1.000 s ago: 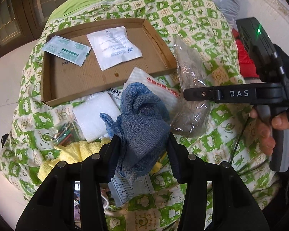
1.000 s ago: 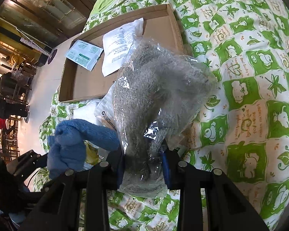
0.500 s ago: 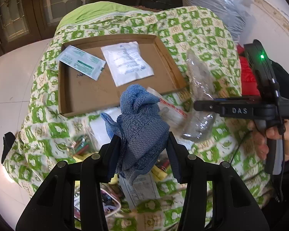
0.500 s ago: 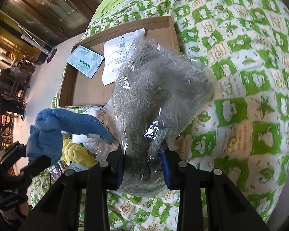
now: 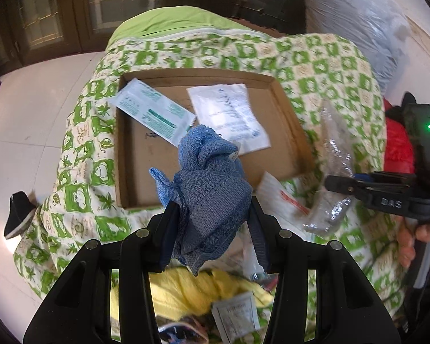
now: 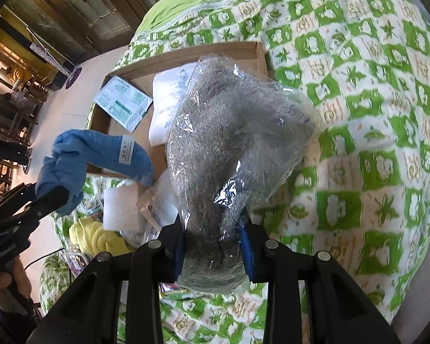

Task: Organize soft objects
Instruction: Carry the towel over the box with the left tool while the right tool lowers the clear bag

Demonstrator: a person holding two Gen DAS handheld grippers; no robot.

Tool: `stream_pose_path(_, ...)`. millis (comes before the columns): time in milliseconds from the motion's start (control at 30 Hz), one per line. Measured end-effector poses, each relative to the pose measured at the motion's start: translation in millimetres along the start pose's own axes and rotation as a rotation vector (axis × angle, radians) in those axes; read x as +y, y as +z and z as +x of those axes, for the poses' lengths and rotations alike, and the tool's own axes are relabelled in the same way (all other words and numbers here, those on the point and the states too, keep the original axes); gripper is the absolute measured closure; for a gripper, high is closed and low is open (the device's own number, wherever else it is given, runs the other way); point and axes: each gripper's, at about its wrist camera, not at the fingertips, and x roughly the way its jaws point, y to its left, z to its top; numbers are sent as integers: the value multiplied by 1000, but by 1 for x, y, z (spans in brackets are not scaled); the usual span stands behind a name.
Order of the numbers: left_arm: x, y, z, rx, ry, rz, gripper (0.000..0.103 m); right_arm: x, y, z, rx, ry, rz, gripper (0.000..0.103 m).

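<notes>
My left gripper (image 5: 212, 215) is shut on a bunched blue towel (image 5: 206, 189), held in the air above the near part of a shallow cardboard tray (image 5: 289, 132). The same blue towel (image 6: 100, 154) shows at the left of the right wrist view. My right gripper (image 6: 213, 240) is shut on a grey fuzzy cloth sealed in a clear plastic bag (image 6: 232, 140), lifted over the tray's right side. In the left wrist view the right gripper (image 5: 338, 185) reaches in from the right with the plastic bag (image 5: 332, 154) hanging in it. The tray holds a green-and-white packet (image 5: 152, 111) and a white pouch (image 5: 232, 114).
Everything rests on a green-and-white patterned quilt (image 6: 358, 109). Below the grippers lie a yellow cloth (image 5: 192, 289), a white foam pad (image 6: 120, 206) and several small packets. A grey plastic sack (image 5: 358, 17) sits at the back right, pale floor (image 5: 28, 120) to the left.
Both grippers rose and drew back from the pile, each keeping its load. The tray now looks smaller and farther, and the blue towel hangs over its near part.
</notes>
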Motion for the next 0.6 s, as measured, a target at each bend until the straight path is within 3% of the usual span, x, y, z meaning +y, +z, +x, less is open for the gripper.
stream_pose_path(200,10,14,21,8,12,-12,58,1,21,12,15,-18,-14,71)
stream_pose_path(600,41,30,58,32,21,-75,58,-3,74,69,87,38,15,71)
